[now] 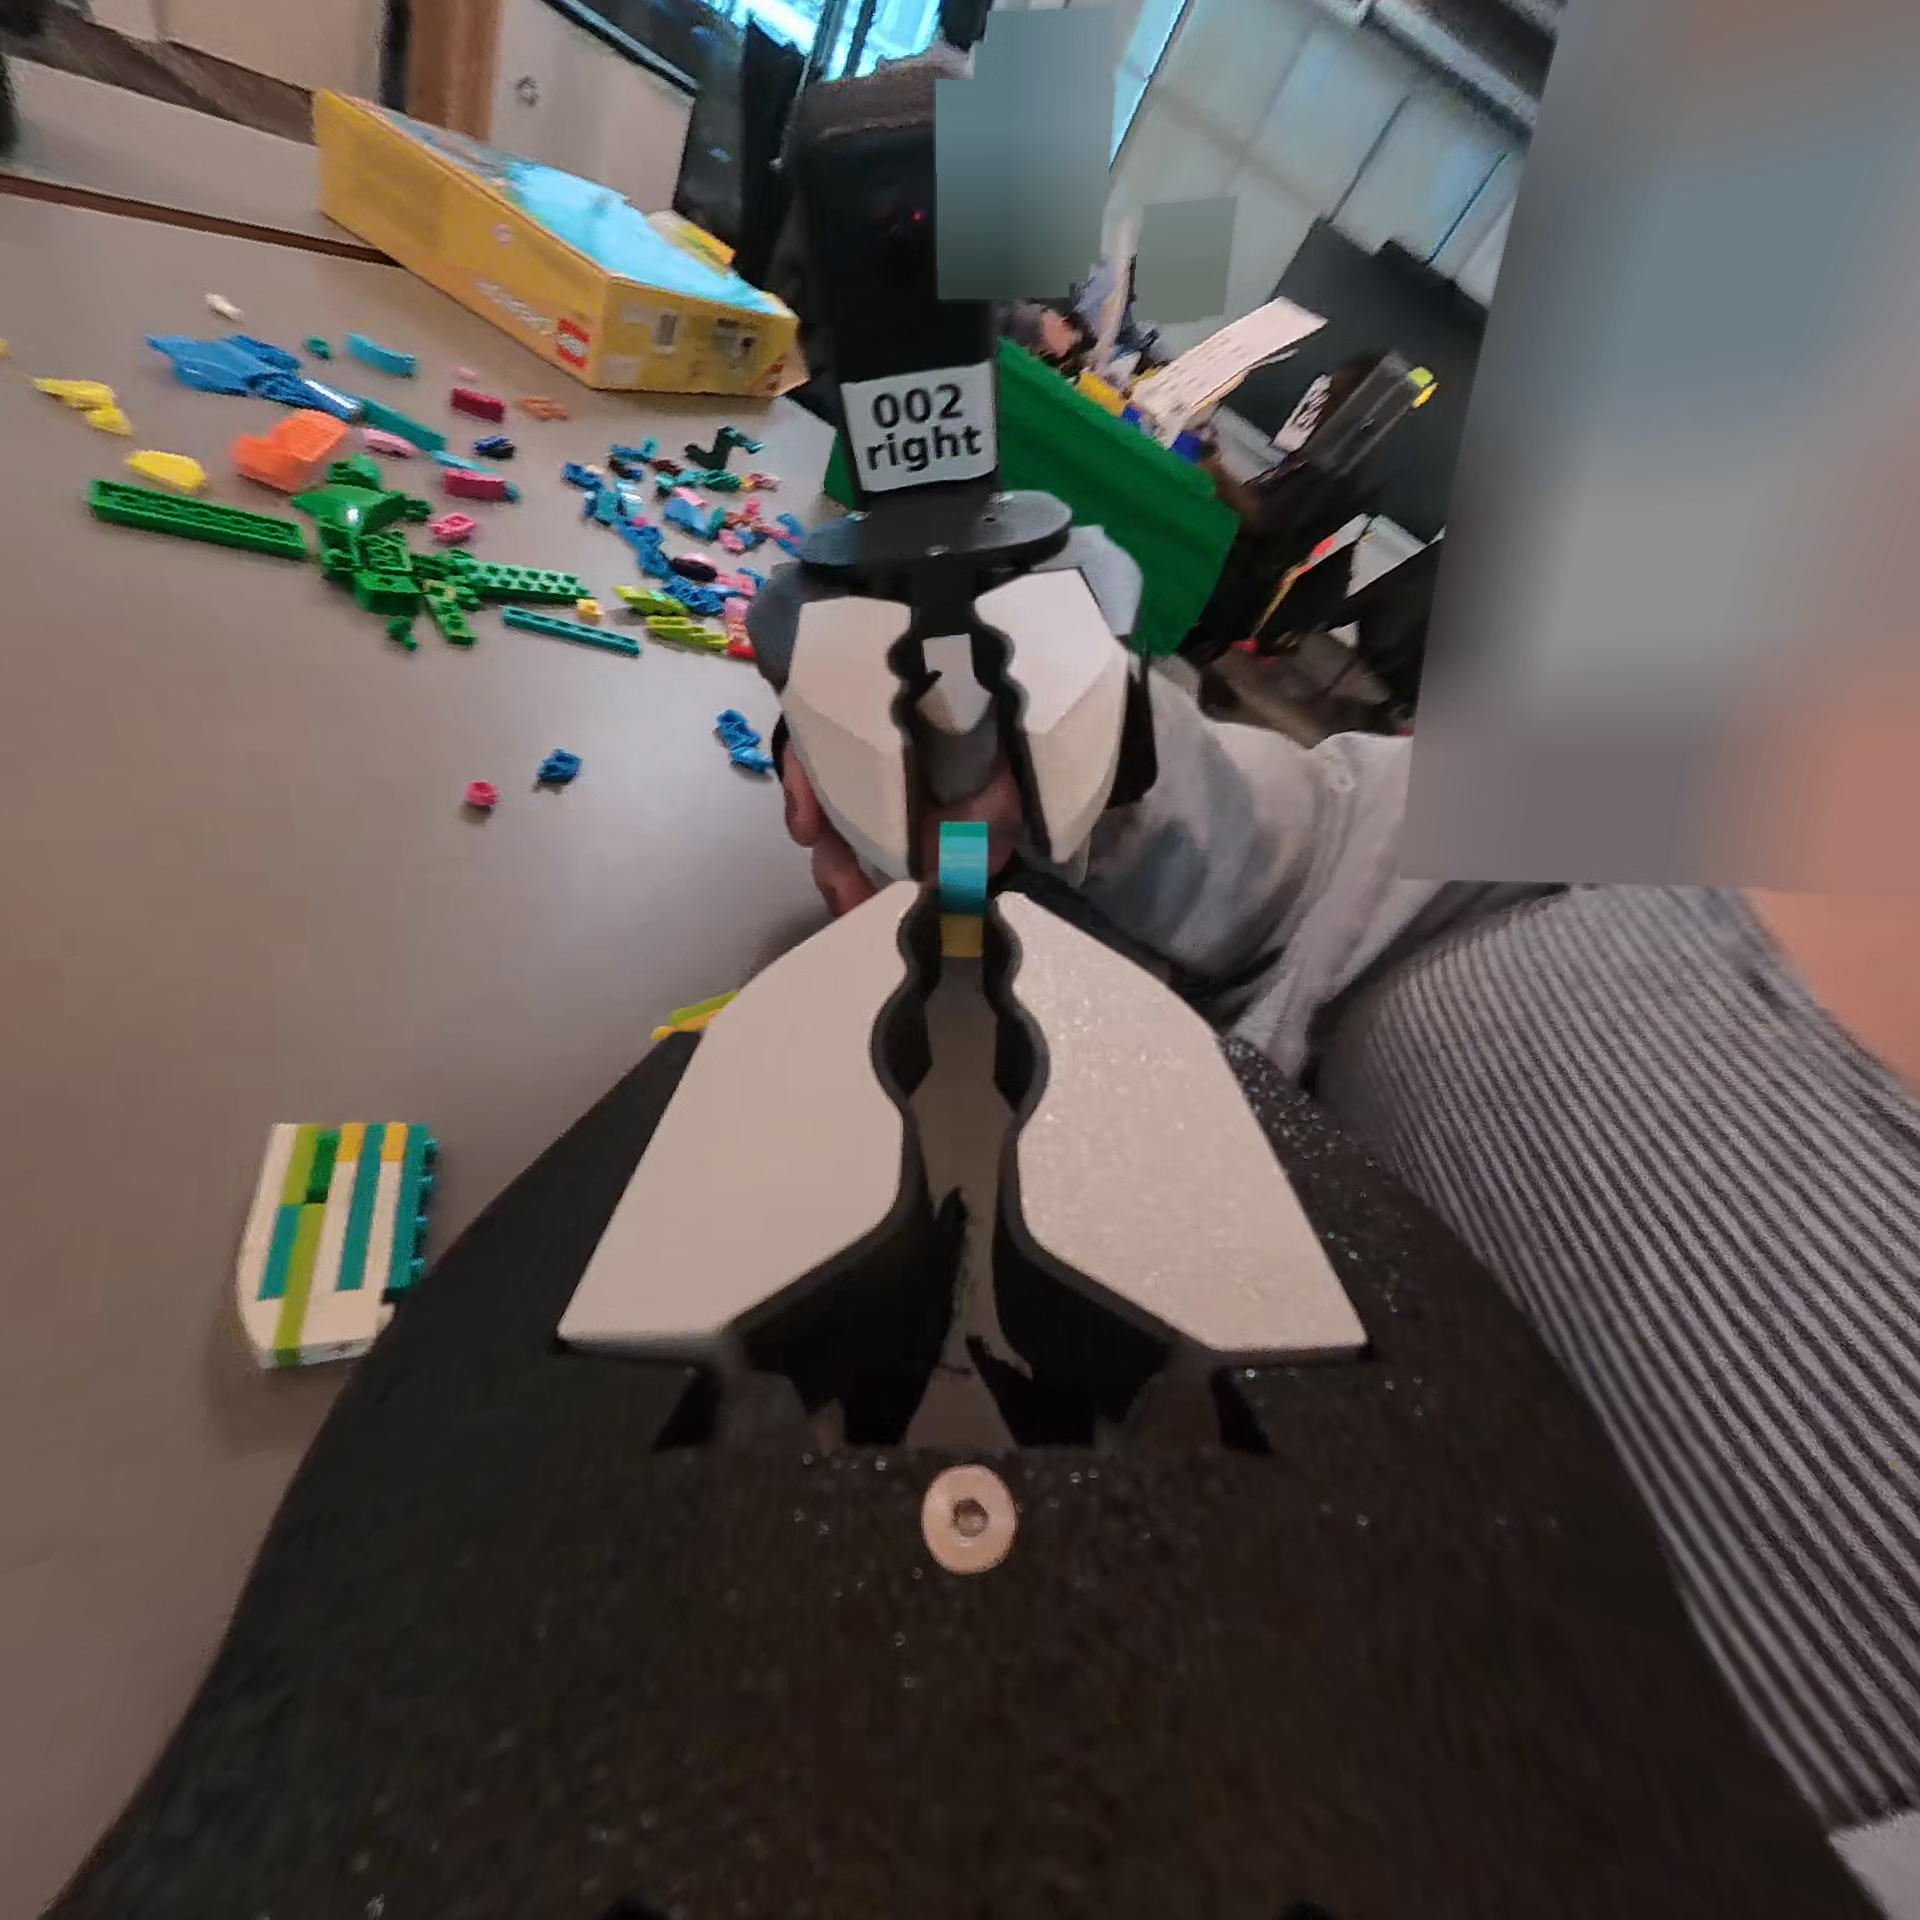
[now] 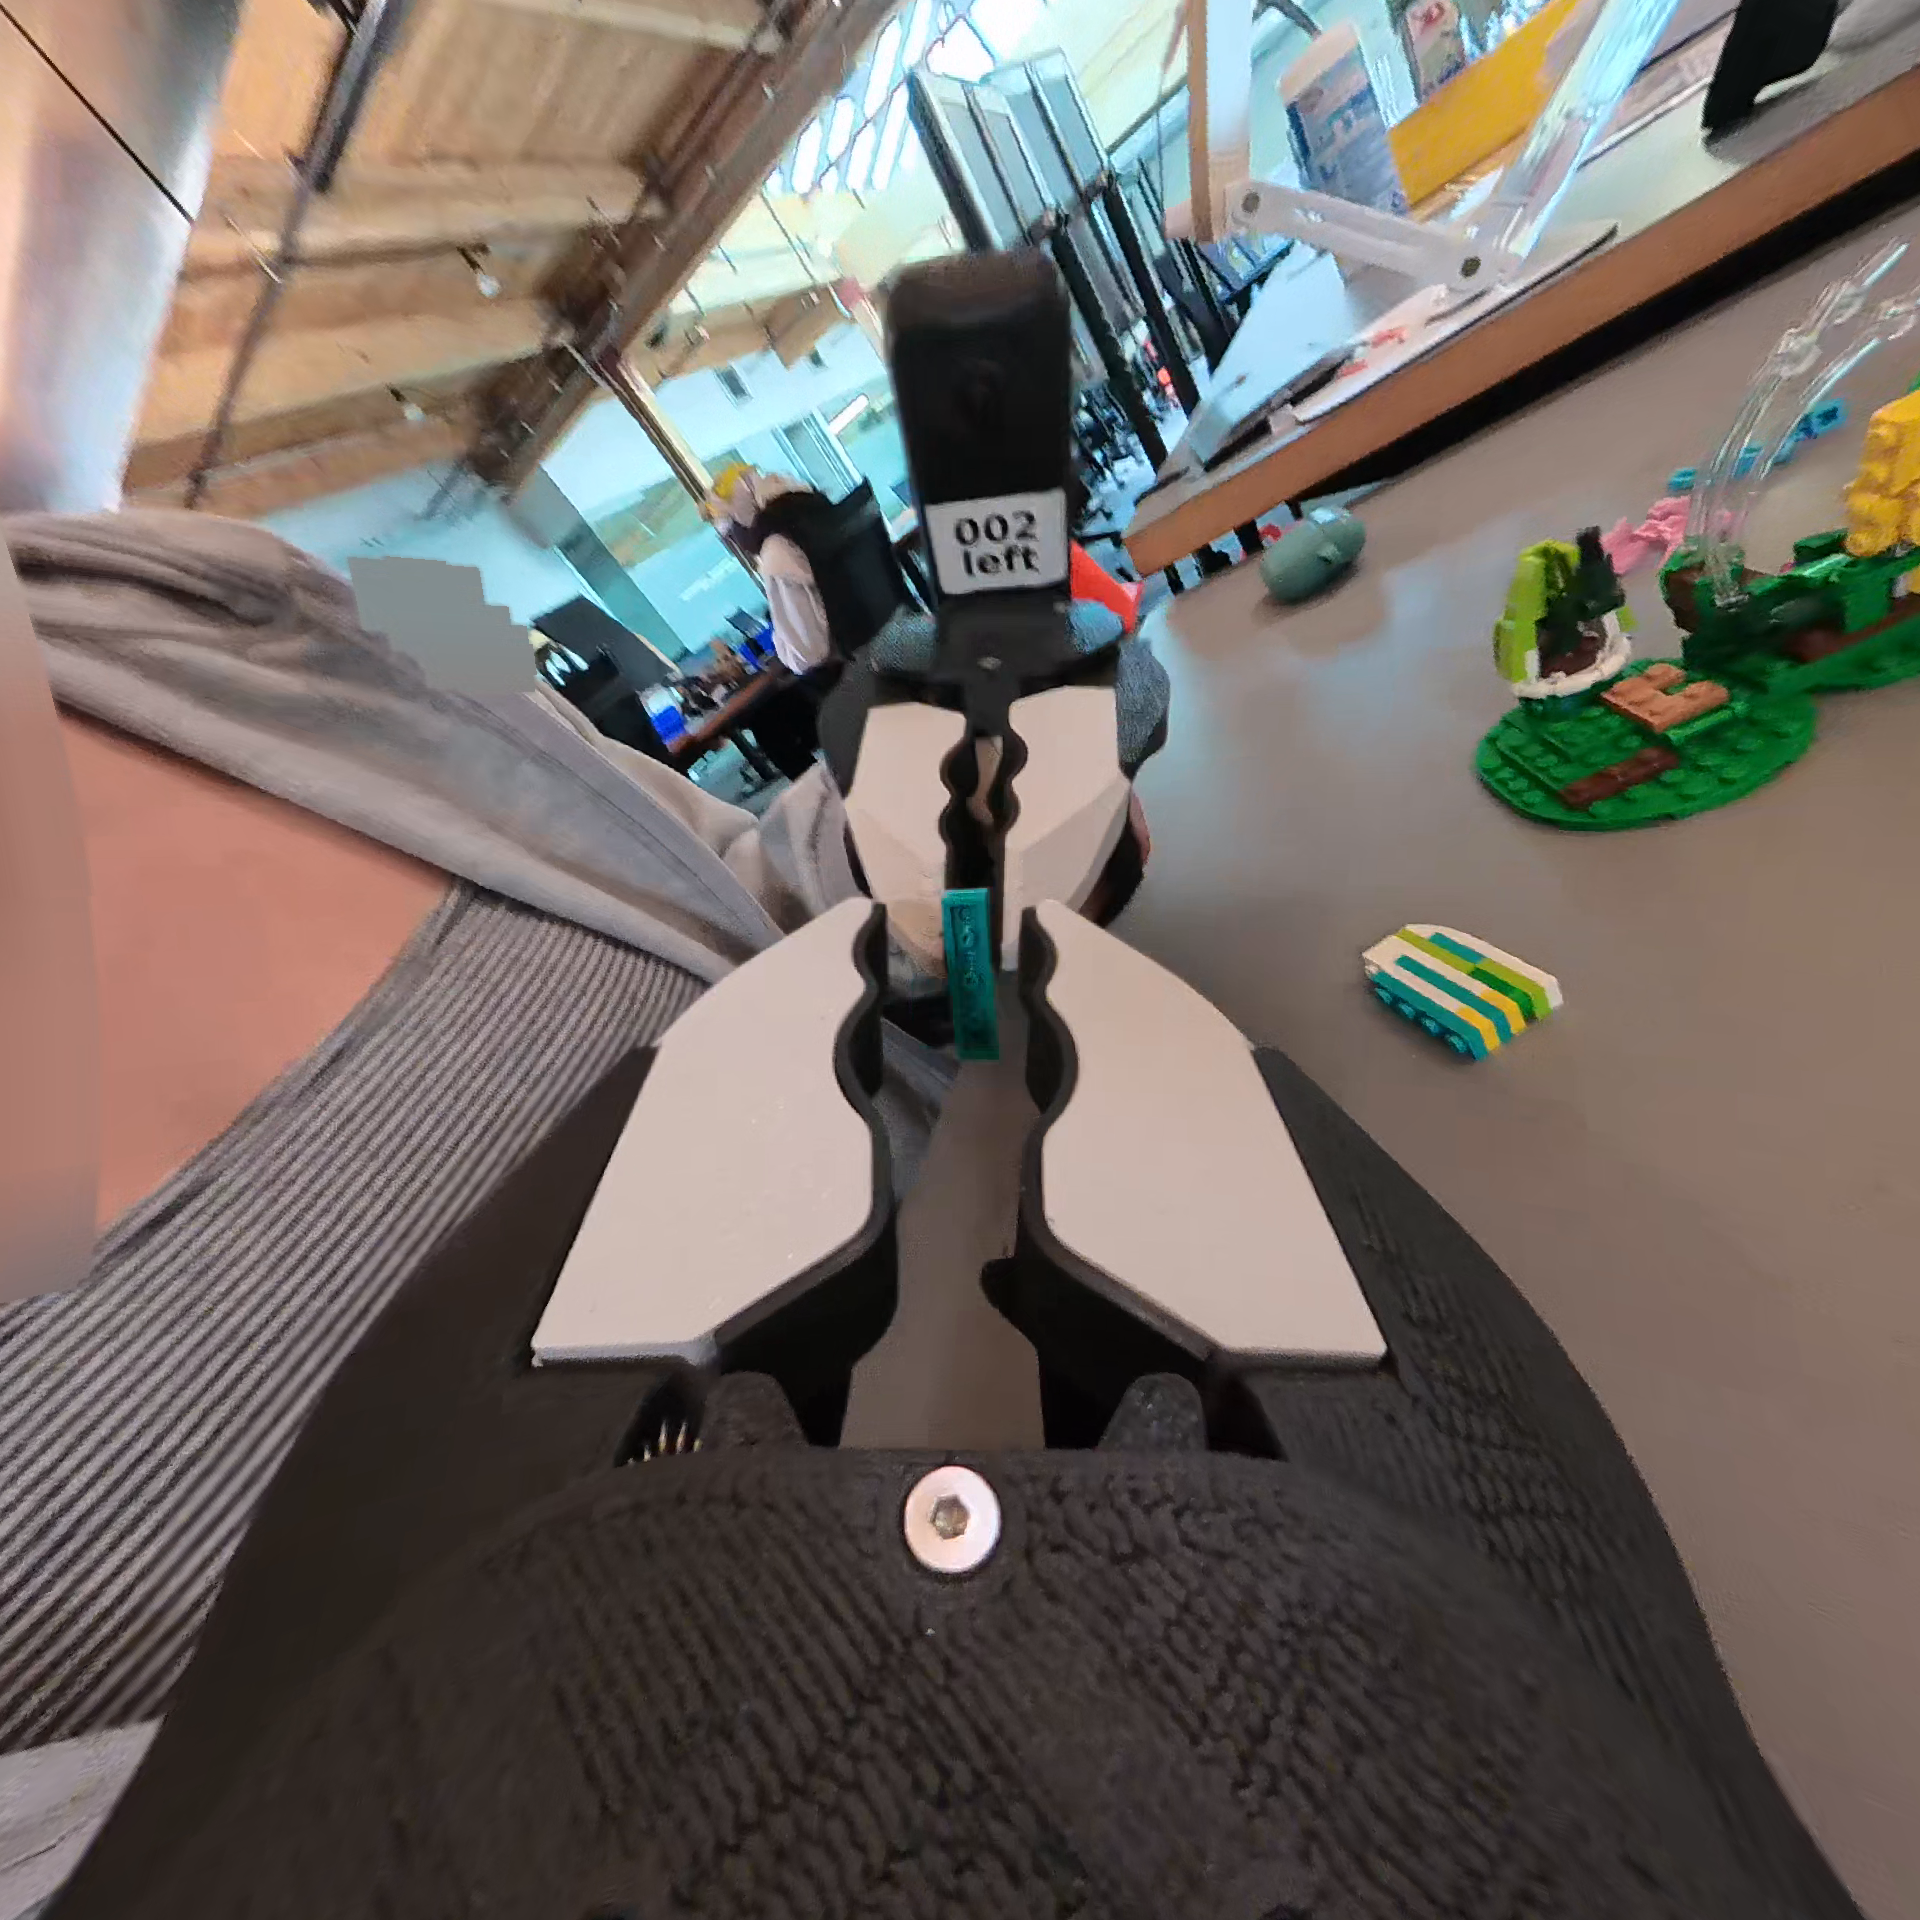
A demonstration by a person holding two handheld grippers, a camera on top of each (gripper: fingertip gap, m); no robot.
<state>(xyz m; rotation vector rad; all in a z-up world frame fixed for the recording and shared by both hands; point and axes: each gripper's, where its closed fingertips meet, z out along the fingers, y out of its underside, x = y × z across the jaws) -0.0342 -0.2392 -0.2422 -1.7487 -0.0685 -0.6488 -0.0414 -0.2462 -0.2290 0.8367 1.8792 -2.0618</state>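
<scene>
My left gripper (image 1: 961,914) is shut on a small stack of a teal plate (image 1: 962,860) and a yellow brick (image 1: 961,935), held at the fingertips above the grey table (image 1: 260,883). My right gripper (image 1: 961,821) faces it tip to tip. In the right wrist view the teal plate (image 2: 971,971) stands on edge between the fingers (image 2: 1132,1039) of my right gripper (image 2: 954,925). There is a clear gap on its left side, and the jaws are open and do not press on it. The left gripper (image 2: 977,883) holds the plate from the far side.
A striped white, green and teal brick panel (image 1: 332,1236) lies on the table; it also shows in the right wrist view (image 2: 1460,987). Loose bricks (image 1: 416,499) and a yellow box (image 1: 540,249) lie farther back. A green brick model (image 2: 1683,707) stands at the right. A striped sleeve (image 1: 1610,1195) is close by. Less than 4 cm separates the two grippers' tips.
</scene>
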